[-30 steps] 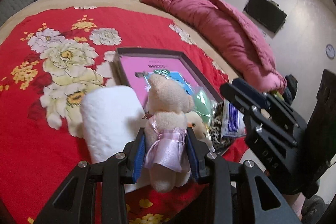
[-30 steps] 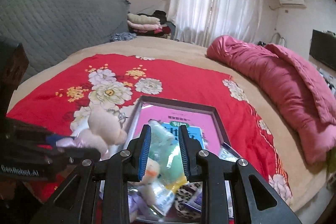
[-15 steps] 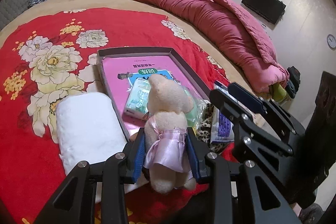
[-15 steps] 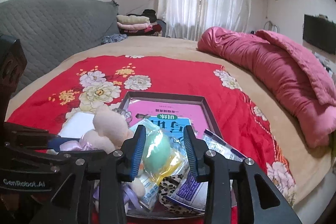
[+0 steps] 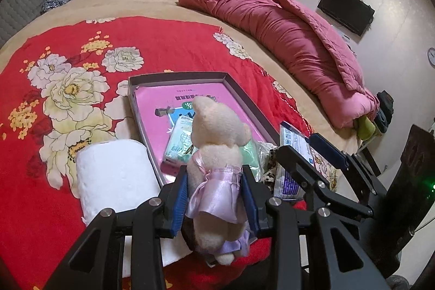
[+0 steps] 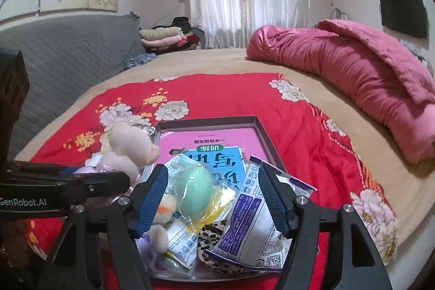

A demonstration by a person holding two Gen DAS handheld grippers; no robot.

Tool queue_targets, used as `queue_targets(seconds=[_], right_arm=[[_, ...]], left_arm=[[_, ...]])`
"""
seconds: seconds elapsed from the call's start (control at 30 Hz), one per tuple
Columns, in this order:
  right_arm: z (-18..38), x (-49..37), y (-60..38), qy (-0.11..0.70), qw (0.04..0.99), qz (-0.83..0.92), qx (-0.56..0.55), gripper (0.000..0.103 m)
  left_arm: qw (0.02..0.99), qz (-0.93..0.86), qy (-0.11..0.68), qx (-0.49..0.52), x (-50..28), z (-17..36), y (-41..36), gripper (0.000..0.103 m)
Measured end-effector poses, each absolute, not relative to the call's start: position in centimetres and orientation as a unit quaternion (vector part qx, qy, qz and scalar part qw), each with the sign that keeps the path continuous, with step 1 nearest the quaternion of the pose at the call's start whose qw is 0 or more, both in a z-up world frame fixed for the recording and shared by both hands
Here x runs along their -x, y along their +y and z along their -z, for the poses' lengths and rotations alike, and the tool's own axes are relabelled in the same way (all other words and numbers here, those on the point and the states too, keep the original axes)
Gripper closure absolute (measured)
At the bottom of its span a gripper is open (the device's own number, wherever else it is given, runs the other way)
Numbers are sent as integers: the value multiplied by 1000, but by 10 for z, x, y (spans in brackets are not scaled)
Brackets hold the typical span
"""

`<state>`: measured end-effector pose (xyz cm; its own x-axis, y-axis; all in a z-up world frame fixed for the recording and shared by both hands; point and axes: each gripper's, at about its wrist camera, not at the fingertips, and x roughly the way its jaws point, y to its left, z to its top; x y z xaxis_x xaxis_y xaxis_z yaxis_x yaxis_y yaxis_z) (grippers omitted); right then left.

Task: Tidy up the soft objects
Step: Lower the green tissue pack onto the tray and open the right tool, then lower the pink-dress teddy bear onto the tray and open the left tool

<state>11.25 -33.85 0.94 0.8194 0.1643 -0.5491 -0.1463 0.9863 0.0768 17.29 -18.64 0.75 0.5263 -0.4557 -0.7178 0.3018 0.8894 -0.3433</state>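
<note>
Upright, teddy bear point(image 5: 217, 154) head-up, clamped by left gripper point(image 5: 214, 204) fingers; right gripper point(image 6: 214, 197) fingers apart, seemingly empty

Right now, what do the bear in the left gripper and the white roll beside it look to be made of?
Bear: looks like cream plush, nap fuzzy and matte; its lilac dress shines like satin. White roll: soft, matte and dimpled, probably tissue paper or a rolled towel; I cannot tell which.

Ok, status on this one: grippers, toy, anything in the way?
Left gripper shut on teddy bear, above the bed. Right gripper jaws just opening, green egg packet between, unpressed. Tray crowded with packets.
</note>
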Motion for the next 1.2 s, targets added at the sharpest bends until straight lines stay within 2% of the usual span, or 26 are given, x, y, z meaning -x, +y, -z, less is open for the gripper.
queue_targets(seconds=[0.6,0.77,1.2], right_arm=[[-6,-110,-341,291,954,-70,-8,32],[-5,-110,-341,291,954,-67,-6,30],[-9,-109,-342,288,956,-59,-4,26]], left_arm=[[851,212,471,92,-195,9,-196,58],[854,201,473,87,-198,10,-196,50],[864,179,469,52,-195,9,-199,49]])
